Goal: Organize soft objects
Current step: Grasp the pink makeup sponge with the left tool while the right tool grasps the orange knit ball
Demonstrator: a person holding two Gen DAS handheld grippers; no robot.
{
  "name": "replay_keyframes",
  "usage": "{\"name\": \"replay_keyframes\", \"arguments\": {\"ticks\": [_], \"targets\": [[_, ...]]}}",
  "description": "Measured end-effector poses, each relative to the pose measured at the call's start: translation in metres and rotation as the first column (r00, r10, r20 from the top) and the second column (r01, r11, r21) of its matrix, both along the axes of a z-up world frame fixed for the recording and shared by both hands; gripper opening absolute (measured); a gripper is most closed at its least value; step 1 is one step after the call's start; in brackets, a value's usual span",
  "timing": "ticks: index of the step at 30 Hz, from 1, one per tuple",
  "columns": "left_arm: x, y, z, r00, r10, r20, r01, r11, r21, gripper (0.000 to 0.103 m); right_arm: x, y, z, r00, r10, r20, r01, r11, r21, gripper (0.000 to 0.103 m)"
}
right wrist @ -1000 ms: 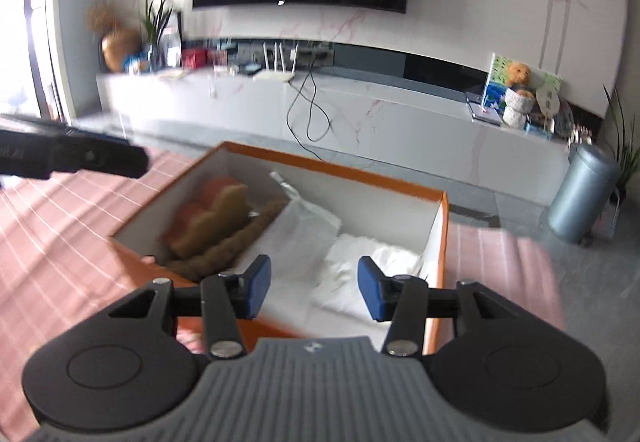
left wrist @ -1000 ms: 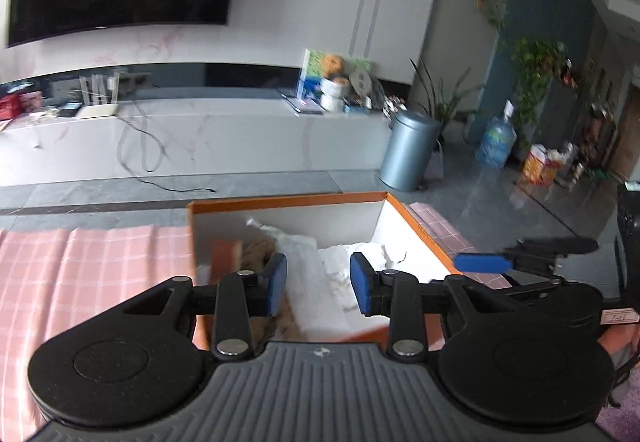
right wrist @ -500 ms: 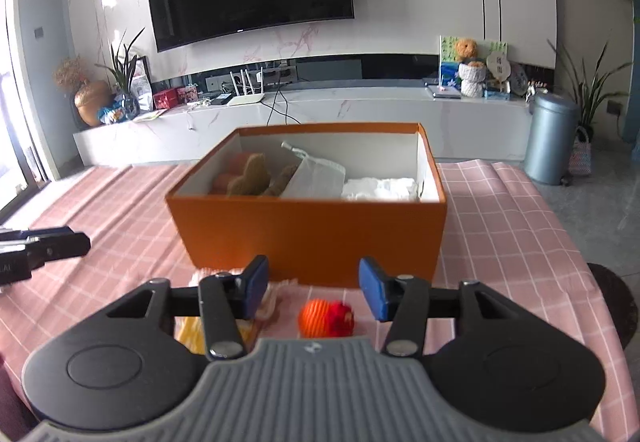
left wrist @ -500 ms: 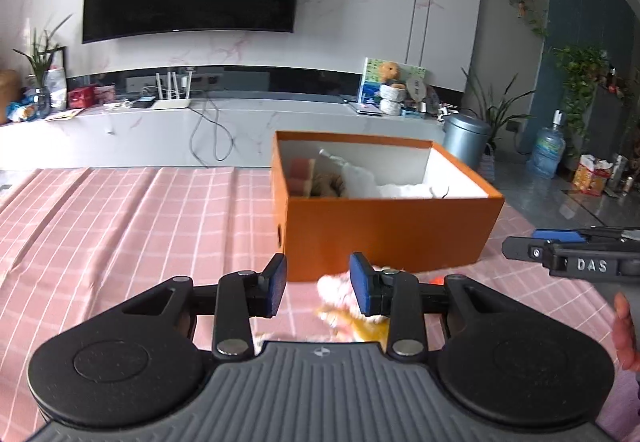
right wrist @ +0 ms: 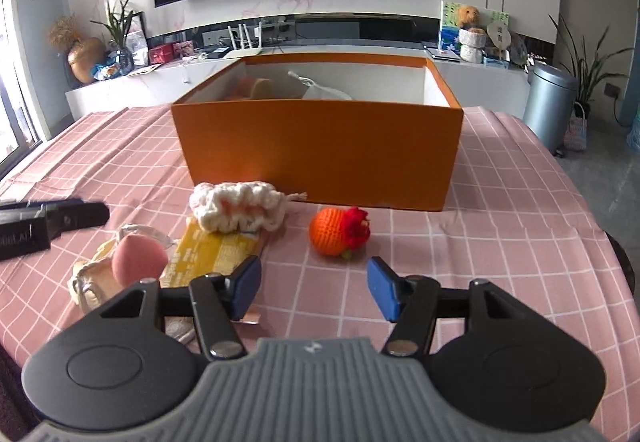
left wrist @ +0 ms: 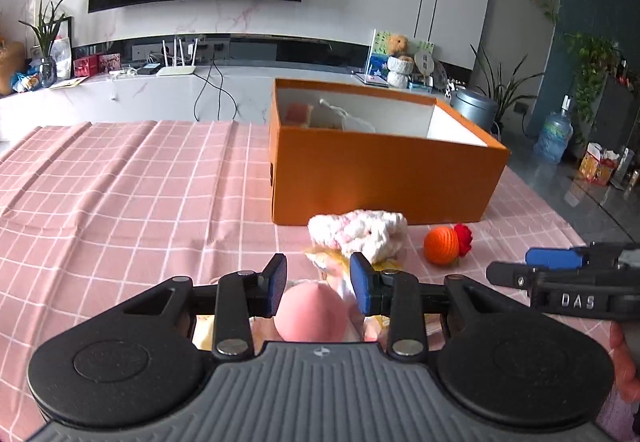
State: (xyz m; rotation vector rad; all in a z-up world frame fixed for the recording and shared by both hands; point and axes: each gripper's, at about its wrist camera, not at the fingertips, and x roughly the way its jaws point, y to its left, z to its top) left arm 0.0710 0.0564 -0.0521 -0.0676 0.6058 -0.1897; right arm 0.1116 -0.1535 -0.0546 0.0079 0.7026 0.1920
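Note:
An open orange box (left wrist: pixel 380 169) (right wrist: pixel 320 149) stands on the pink checked tablecloth and holds sponges and white cloth. In front of it lie a white crocheted piece (left wrist: pixel 360 234) (right wrist: pixel 236 207), an orange crocheted ball with a red top (left wrist: pixel 444 246) (right wrist: pixel 338 232), a yellow packet (right wrist: pixel 212 254) and a pink egg-shaped sponge (left wrist: pixel 312 310) (right wrist: pixel 138 258). My left gripper (left wrist: pixel 318 284) is open, its jaws just above the pink sponge. My right gripper (right wrist: pixel 312 288) is open and empty, just short of the orange ball; it also shows in the left wrist view (left wrist: pixel 560 274).
The tablecloth (left wrist: pixel 120 193) covers the table; its right edge drops to the floor (right wrist: pixel 608 234). Behind stand a white TV bench (right wrist: pixel 160 81), a grey bin (right wrist: pixel 550 109), plants and a water bottle (left wrist: pixel 554 137).
Both grippers have pulled back from over the box and dropped low to the table in front of it. The loose soft objects have come into view.

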Motion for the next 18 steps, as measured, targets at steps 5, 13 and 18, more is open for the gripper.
{"name": "replay_keyframes", "arguments": {"ticks": [5, 13, 18], "targets": [[0.006, -0.008, -0.015, 1.0, -0.008, -0.001, 0.008, 0.997, 0.071, 0.039, 0.016, -0.005, -0.007, 0.999, -0.031, -0.044, 0.031, 0.999, 0.006, 0.059], [0.019, -0.014, -0.03, 0.999, -0.046, -0.007, 0.047, 0.987, 0.153, 0.04, 0.036, -0.008, -0.019, 0.997, -0.045, -0.066, 0.046, 0.999, 0.002, 0.059], [0.022, -0.015, -0.03, 0.996, -0.074, -0.058, 0.081, 0.987, 0.137, 0.045, 0.043, -0.01, -0.025, 0.996, -0.049, -0.078, 0.051, 0.998, 0.023, 0.059]]}}
